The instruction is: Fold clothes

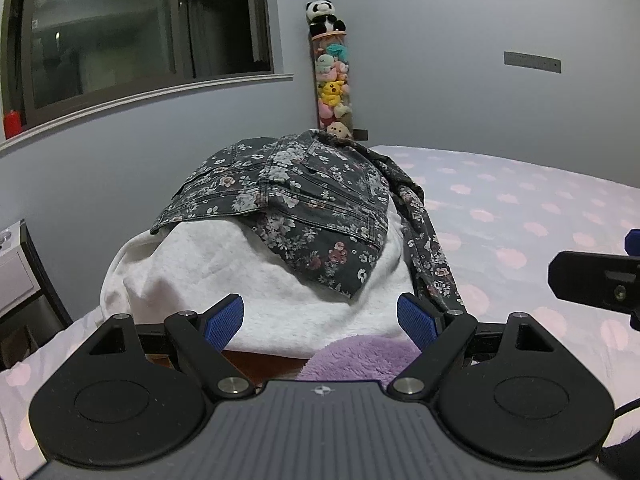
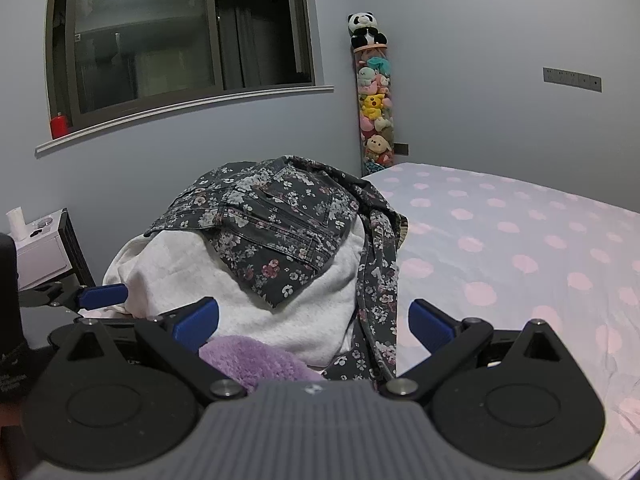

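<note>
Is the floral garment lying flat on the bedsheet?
No, the floral garment is draped over a heap of white clothing, with only a strip trailing down.

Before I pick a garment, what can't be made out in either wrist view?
- Purple fleece: mostly hidden behind the left hand-held gripper; the right view is blocked likewise.
- White sweatshirt: top covered by the floral denim garment.
- Red-brown item: only a sliver shows, so it can't be identified.

- The bed (image 2: 520, 264), under a pale lilac sheet with pink spots, fills the right half of the frame.
- A heap of clothes lies at its left end: a white sweatshirt (image 2: 224, 280) underneath, a dark floral garment (image 2: 272, 220) draped over it.
- A purple fluffy piece (image 2: 256, 360) lies at lower centre.
</note>
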Motion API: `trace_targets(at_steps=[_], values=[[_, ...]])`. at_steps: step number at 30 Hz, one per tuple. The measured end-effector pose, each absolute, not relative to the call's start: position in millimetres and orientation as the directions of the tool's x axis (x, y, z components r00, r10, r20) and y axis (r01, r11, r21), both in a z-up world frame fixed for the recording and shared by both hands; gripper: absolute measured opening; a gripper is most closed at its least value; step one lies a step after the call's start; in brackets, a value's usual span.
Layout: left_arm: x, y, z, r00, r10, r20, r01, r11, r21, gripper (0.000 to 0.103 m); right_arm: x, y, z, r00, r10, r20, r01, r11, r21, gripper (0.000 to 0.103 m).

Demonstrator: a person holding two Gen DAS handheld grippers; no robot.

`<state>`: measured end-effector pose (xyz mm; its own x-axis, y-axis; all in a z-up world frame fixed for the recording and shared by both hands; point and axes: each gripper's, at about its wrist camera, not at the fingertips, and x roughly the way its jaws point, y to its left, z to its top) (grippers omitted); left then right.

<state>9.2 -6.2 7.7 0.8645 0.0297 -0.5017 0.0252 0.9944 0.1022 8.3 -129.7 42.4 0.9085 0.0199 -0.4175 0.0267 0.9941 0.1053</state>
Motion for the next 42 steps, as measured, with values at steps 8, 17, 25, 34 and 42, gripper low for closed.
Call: trace_targets(at_steps=[8,17,25,34,42], values=[[-0.1,-7.1,2.2,0.883,0.021,-0.470,0.045,0.991,0.130,0.084,7.7,-127.3,40.7,0.908,0.026,-0.417,0.020,0.994,0.106,0.102],[-0.6,-7.0,2.7,0.881,0.027,-0.472,0.042,0.990,0.135,0.084,8.6,-127.5,40.1,0.902,0.033,-0.431,0.019,0.993,0.116,0.102],[0.1,-6.5,1.5,0.875,0.020,-0.483,0.048,0.991,0.128,0.084,8.1,-126.7,38.8,0.901,0.034,-0.433,0.018,0.993,0.115,0.102],[0.5,-6.2,0.1,0.872,0.015,-0.488,0.051,0.991,0.123,0.084,10.1,-125.1,37.7,0.900,0.032,-0.435,0.020,0.993,0.113,0.102],[-0.3,-6.4,-1.1,0.872,0.011,-0.490,0.055,0.991,0.119,0.084,10.2,-123.2,37.3,0.899,0.027,-0.437,0.023,0.994,0.110,0.102]])
